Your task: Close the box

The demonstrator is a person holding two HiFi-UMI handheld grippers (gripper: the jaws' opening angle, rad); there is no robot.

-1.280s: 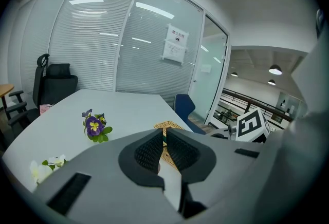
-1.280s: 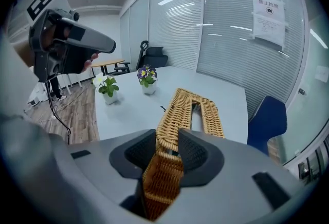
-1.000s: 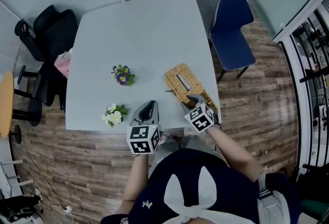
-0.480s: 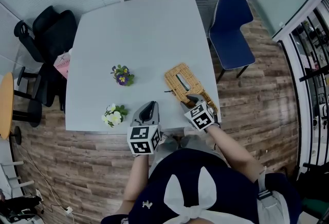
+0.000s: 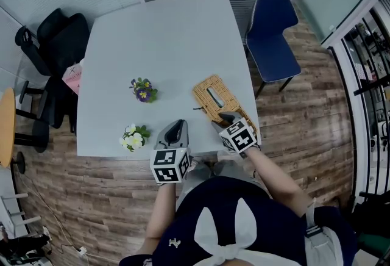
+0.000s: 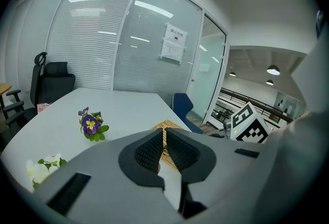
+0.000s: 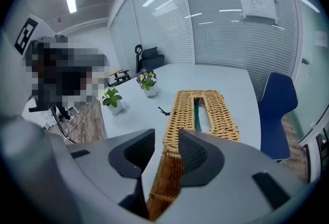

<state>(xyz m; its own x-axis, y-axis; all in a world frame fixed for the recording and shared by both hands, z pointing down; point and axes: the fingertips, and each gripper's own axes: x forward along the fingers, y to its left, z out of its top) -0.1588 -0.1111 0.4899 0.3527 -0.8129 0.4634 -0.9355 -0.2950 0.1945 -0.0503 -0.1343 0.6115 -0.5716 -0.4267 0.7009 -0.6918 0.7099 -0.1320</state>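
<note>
Jaws of right tool (image 7: 165, 141) opening, wicker box (image 7: 203, 110) corner between them.

Illumination even and cool from ceiling lamps (image 6: 273, 70), shadows faint; fisheye bending and dark vignetting marked at the edges, reflected streaks on the glass partition (image 6: 97, 28) beyond the fingers (image 6: 149, 152), which themselves appear slightly soft.

Slotted wicker box (image 5: 209, 102) lies lid-down near the table's (image 5: 164, 39) right edge.
</note>
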